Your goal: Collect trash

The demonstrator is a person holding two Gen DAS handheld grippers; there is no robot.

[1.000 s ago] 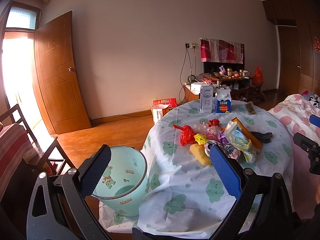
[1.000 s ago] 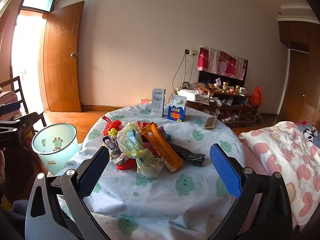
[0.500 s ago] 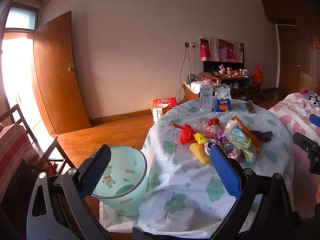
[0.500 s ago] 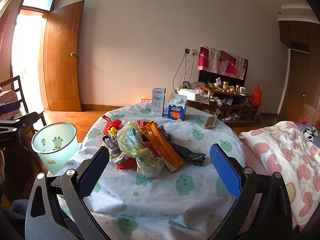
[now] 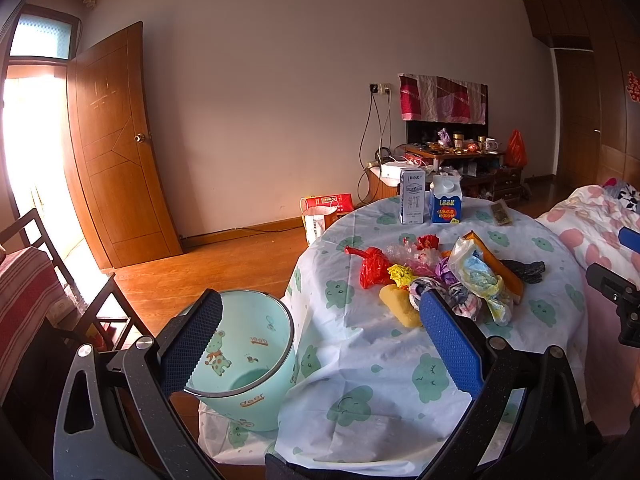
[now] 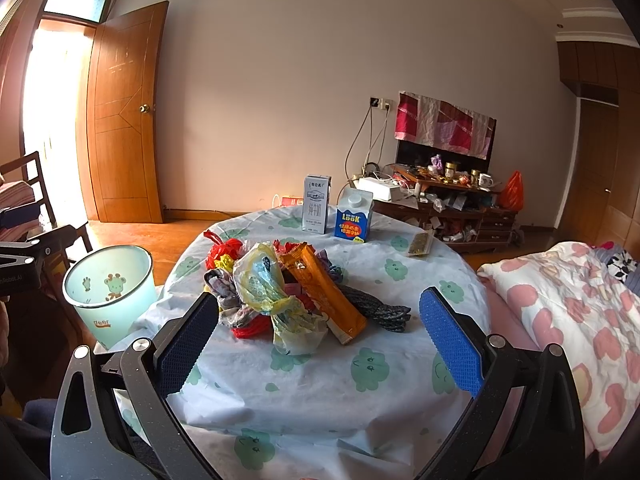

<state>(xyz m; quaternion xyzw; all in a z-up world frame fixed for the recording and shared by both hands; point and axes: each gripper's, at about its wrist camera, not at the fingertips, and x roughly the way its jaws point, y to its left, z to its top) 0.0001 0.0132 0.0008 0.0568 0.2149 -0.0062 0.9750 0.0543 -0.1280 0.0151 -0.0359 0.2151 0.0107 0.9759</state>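
Observation:
A pile of trash (image 6: pixel 280 292) lies on the round table (image 6: pixel 320 380): crumpled plastic bags, an orange wrapper (image 6: pixel 324 292), a red bag (image 6: pixel 222 250), a dark cloth (image 6: pixel 380 310). The pile also shows in the left wrist view (image 5: pixel 440 276), with a yellow sponge-like piece (image 5: pixel 400 308). A mint-green bin (image 5: pixel 244 364) stands on the floor left of the table; it also shows in the right wrist view (image 6: pixel 110 292). My left gripper (image 5: pixel 320 344) is open and empty, between bin and table. My right gripper (image 6: pixel 318 340) is open and empty, just short of the pile.
Two cartons (image 6: pixel 316 208) (image 6: pixel 352 216) stand at the table's far side, with a flat packet (image 6: pixel 420 244). A bed with a pink quilt (image 6: pixel 572 312) is at the right. A chair (image 5: pixel 48 280) is at the left. A cluttered cabinet (image 6: pixel 448 200) lines the far wall.

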